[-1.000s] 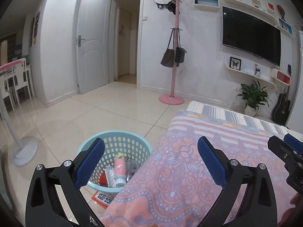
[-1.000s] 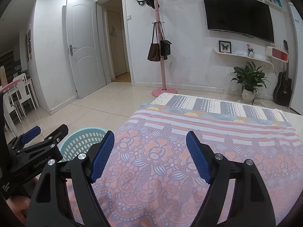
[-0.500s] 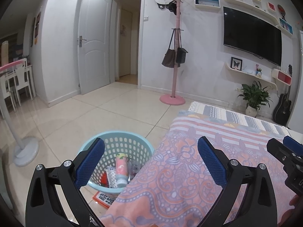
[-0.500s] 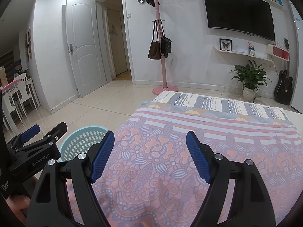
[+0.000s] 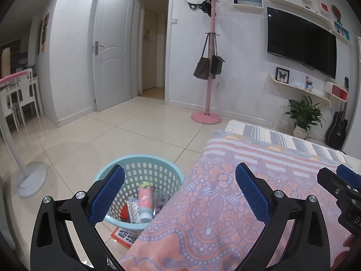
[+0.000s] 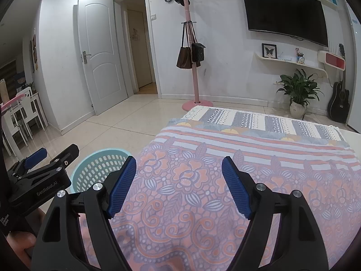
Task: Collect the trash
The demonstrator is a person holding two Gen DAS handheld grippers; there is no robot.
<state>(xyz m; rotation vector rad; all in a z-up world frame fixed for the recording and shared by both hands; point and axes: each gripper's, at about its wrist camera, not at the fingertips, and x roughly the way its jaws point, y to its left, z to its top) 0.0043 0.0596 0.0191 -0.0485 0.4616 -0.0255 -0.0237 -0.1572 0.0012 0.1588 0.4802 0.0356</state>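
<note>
Left gripper [image 5: 180, 194]: spread wide, nothing between the blue pads [image 5: 108, 194]. Held over the edge of the cloth [image 5: 225, 214], aimed across the room.

Right gripper [image 6: 179, 186]: also spread wide, nothing held. Held over the cloth [image 6: 225, 169], well onto the patterned area.

Basket [image 5: 140, 169]: pale blue, perforated wall, on the tiled floor [image 5: 112, 140] just beside the cloth's left edge. Seen between the left gripper's fingers; left pad overlaps its near rim in that view. From the right wrist view, only part of the basket [image 6: 97, 164] shows, left of the left pad.

Trash in basket: pink tube [image 5: 145, 199] standing cap down, clear bottle [image 5: 160, 199] just right of it, spotted wrapper [image 5: 133, 210] to its left, something red [image 5: 124, 212] at the bottom, too hidden to identify.

Printed card [image 5: 125, 234] on the floor, partly under the basket and the cloth edge.

Cloth: pink and lilac floral, striped band at the far end, no loose items visible on it.

Each gripper visible at the edge of the other's view: right gripper [image 5: 343, 187] at far right, left gripper [image 6: 42, 167] at far left.

Background: coat stand [image 5: 211, 67] with 2 bags, TV [image 5: 300, 45], plant [image 5: 303, 115], guitar [image 5: 337, 128], door [image 5: 111, 52].
</note>
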